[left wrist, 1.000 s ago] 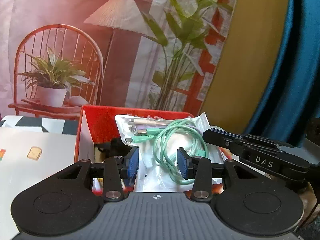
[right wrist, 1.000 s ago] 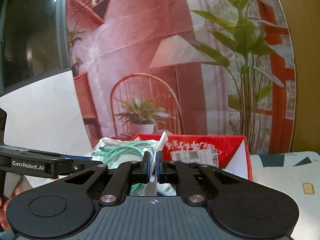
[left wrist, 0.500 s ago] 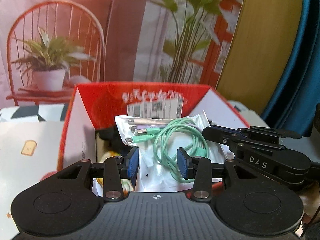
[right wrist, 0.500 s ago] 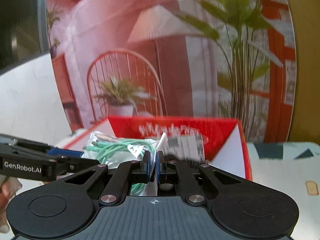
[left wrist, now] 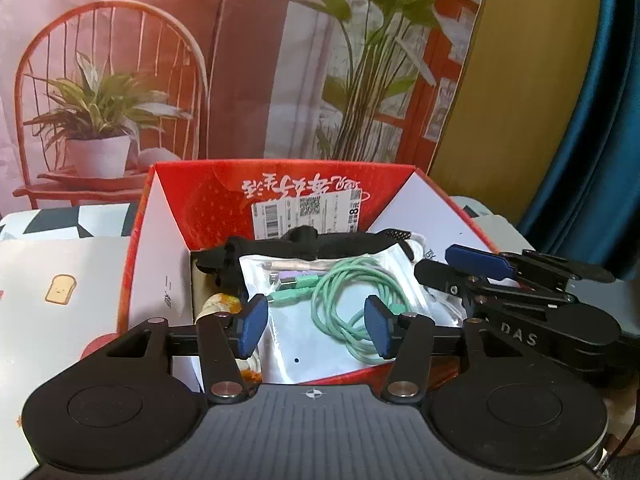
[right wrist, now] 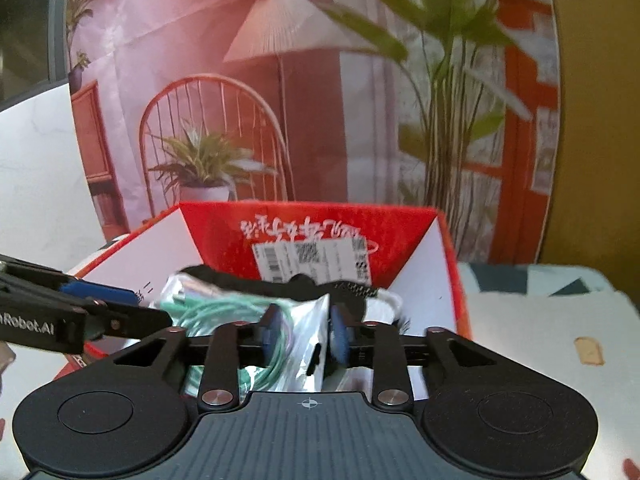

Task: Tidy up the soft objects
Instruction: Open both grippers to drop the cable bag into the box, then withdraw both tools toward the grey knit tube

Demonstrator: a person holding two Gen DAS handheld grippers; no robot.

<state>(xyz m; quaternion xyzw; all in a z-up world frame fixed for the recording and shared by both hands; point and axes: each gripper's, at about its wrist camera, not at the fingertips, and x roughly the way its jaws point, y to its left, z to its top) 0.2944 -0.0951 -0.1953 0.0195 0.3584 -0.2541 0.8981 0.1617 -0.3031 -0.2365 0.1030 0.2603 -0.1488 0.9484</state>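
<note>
A clear bag of coiled green cables (left wrist: 292,320) lies in the red cardboard box (left wrist: 280,172), on top of a black fabric item (left wrist: 304,240). My left gripper (left wrist: 316,330) hovers at the bag's near edge. Its jaws are opening and its blue pads stand wide on either side, clear of the bag. In the right wrist view the bag's upturned corner (right wrist: 310,320) stands between the pads of my right gripper (right wrist: 305,336). Those jaws are opening too, and the pads do not press it. The right gripper (left wrist: 440,262) reaches in from the right, the left gripper (right wrist: 148,306) from the left.
The box (right wrist: 304,210) stands on a white tablecloth with a toast print (left wrist: 60,288). A yellow-and-white item (left wrist: 218,304) lies in the box's left corner. Behind is a printed backdrop of a chair and plants, with a blue curtain (left wrist: 600,120) at right.
Both grippers came down with the cable bag into the red box. Both pairs of jaws then spread apart and let the bag go, so it now rests in the box.
</note>
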